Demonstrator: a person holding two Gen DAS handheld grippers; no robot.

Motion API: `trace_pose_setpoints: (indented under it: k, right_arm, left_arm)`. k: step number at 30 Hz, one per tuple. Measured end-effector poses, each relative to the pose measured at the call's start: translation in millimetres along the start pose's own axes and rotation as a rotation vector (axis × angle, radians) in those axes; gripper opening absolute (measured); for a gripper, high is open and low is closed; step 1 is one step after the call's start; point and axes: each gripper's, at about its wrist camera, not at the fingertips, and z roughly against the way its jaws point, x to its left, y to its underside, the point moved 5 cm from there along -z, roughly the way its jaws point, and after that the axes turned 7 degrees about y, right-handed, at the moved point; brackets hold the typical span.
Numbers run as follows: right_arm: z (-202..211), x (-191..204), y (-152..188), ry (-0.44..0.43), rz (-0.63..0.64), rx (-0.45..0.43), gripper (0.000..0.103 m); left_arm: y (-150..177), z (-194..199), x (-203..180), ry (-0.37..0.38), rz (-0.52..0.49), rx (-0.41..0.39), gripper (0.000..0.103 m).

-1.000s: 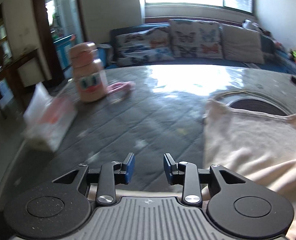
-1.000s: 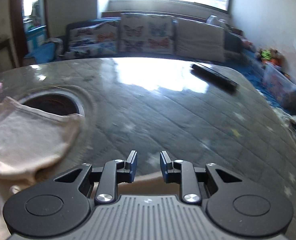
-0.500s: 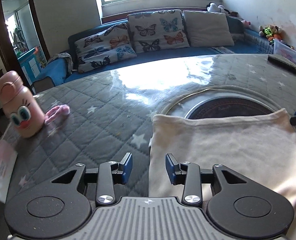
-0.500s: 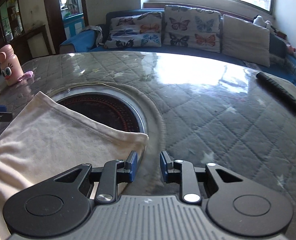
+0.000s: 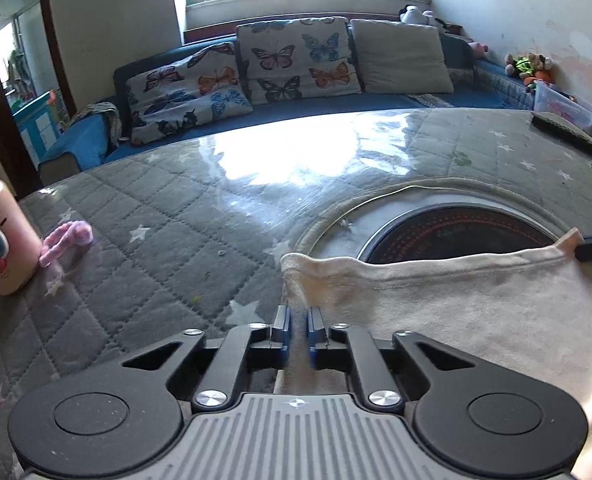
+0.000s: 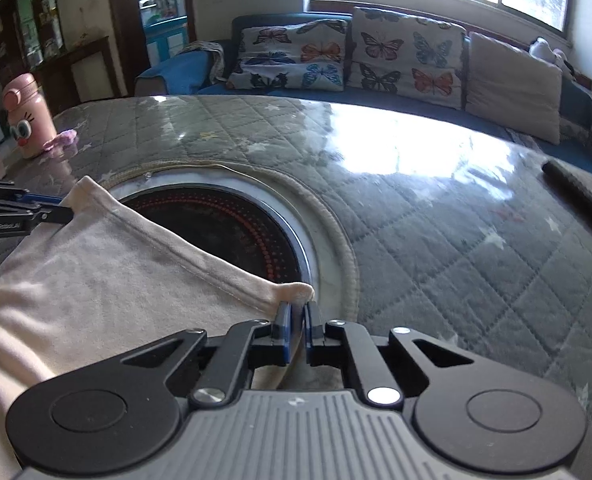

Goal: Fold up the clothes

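Pinching both far corners at once is what's going on with the cream garment [image 5: 476, 312]: the left gripper [image 5: 298, 322] is clamped on one corner and the right gripper [image 6: 297, 322] is clamped on the other, jaws nearly together with fabric bunched between them. The garment lies on the quilted surface [image 5: 168, 240], its far hem stretched right across the near side of the round burner [image 6: 216, 236], so that burner is my landmark for everything.

My take on doing this step well: lift both corners evenly and keep the hem taut between them, so it comes up straight and not sagging in the middle. Then bring it toward the near edge in one smooth pull, low enough that the rest of the garment doesn't drag or bunch. The grips look shallow, only the very corner, so yanking could slip one out.

Views differ a bit. Left wrist view shows the pink cartoon bottle [image 5: 0, 240] up close with a pink fuzzy thing [image 5: 66, 240] touching it, well left of the burner, plus the tip of the other gripper at the far-right corner of the hem. Right wrist view shows more of the burner's dotted ring, the dark remote-looking bar [image 6: 580, 196] well right of it, and the cabinet side of the room.
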Motion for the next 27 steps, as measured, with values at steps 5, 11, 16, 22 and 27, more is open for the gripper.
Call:
trace_pose_setpoints:
  k: [5, 11, 16, 22, 27]
  right_arm:
    - [-2, 3, -27, 0.015, 0.034, -0.048, 0.005]
    - [-15, 15, -65, 0.031, 0.071, -0.11, 0.005]
    - [-50, 26, -72, 0.046, 0.089, -0.058, 0.006]
    - [-48, 32, -61, 0.046, 0.119, -0.047, 0.01]
    - [-10, 46, -56, -0.002, 0.163, -0.077, 0.011]
  left_arm:
    - [-9, 8, 8, -0.051, -0.003, -0.056, 0.008]
    - [-22, 7, 29, -0.099, 0.047, -0.088, 0.008]
    - [-18, 0, 40, -0.108, 0.072, -0.056, 0.012]
    - [-10, 9, 40, -0.105, 0.064, -0.049, 0.012]
    - [-3, 28, 24, -0.074, 0.038, -0.056, 0.013]
